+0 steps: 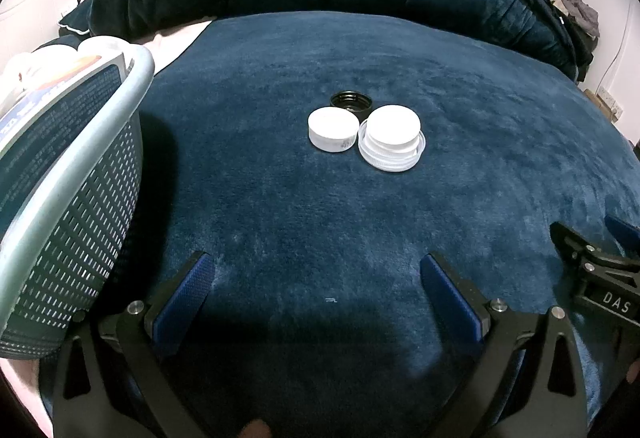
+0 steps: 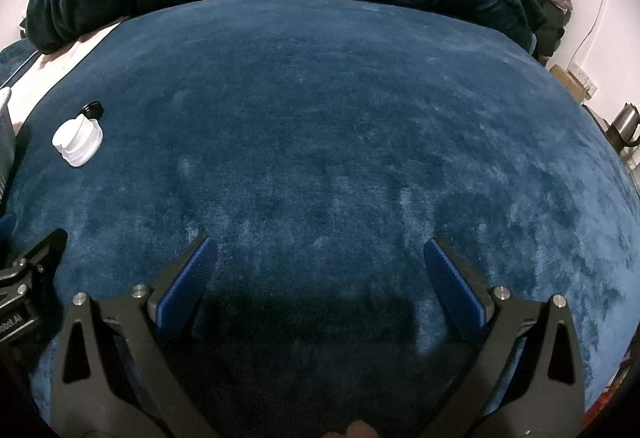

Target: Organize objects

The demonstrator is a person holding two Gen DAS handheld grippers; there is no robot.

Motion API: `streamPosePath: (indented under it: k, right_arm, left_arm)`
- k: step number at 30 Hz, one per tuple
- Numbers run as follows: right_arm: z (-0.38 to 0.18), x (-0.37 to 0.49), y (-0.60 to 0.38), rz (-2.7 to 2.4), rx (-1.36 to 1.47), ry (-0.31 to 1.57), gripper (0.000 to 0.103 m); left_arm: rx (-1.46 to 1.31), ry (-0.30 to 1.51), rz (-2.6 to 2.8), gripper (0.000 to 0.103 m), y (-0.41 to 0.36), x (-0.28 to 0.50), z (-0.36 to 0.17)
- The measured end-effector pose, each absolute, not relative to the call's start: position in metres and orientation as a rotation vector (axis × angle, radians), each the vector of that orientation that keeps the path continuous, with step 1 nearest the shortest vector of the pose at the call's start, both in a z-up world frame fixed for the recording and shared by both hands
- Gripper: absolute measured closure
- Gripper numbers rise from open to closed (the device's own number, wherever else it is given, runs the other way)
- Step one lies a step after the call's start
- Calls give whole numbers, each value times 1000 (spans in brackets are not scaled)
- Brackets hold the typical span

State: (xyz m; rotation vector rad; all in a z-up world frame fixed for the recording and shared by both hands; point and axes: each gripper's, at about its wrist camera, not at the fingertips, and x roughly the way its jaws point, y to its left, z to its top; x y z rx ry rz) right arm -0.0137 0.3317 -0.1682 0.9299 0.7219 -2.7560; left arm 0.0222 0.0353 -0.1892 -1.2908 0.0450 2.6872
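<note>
Storage target: grey-green perforated plastic basket [image 1: 76, 173], left of the lid cluster. Left gripper [image 1: 316, 270], jaws apart and empty, faces flat white plastic lid [image 1: 333, 127], white lid stacked on ribbed ring [image 1: 392, 137] and black cap [image 1: 351, 102] behind. Right gripper [image 2: 320, 254], jaws apart, waits over bare blue plush blanket [image 2: 340, 97].

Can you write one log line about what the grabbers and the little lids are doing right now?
left gripper: open, empty | right gripper: open, empty | white lids, black cap: clustered on blue blanket | basket: left

We count three white lids [image 1: 333, 128], one black cap [image 1: 351, 102], one mesh basket [image 1: 76, 173] and two tongs.
</note>
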Motion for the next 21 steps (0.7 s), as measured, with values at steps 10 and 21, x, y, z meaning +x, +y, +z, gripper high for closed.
streamPosePath:
  k: [10, 21]
  right_arm:
    - [-162, -30, 325, -2659, 1081, 777, 0]
    - [-145, -39, 292, -2558, 1197, 723, 0]
  left_arm:
    - [-1384, 96, 2613, 0, 39, 11, -185]
    - [-1508, 41, 2542, 0, 38, 2, -180]
